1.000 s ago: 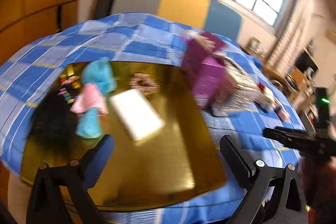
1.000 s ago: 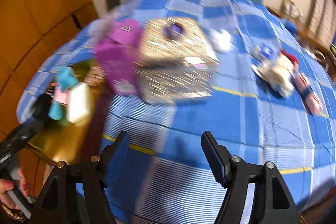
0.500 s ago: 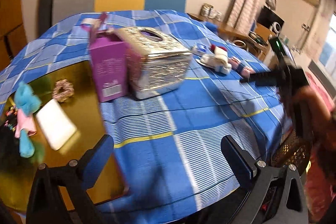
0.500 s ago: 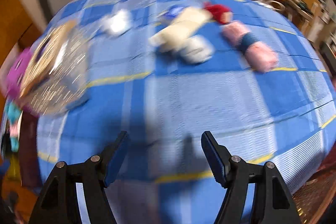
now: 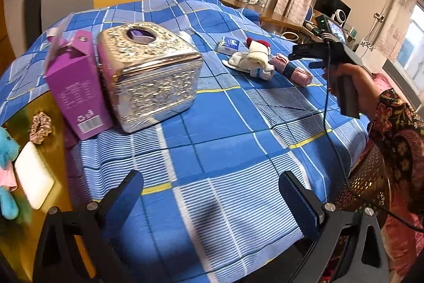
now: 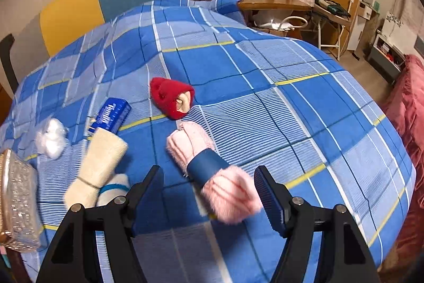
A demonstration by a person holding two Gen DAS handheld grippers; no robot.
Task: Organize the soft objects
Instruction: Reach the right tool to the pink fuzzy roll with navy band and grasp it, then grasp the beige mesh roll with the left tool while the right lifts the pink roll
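Left wrist view: my left tool [image 5: 209, 192] tilts down over table [image 5: 228, 123], jaws apart, empty. Silver tissue box [image 5: 148, 70] holds purple tissue.

Right wrist view: my right tool [image 6: 209, 190] angled down, jaws apart, pink sock roll [image 6: 212, 171] lying between, unpinched.

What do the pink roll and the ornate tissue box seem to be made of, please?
The pink roll looks like fluffy plush fabric: fuzzy, matte nap, held by a smooth blue band. The tissue box looks like embossed metal or metallic-coated plastic: glossy, silvery-gold, with raised patterns catching highlights.
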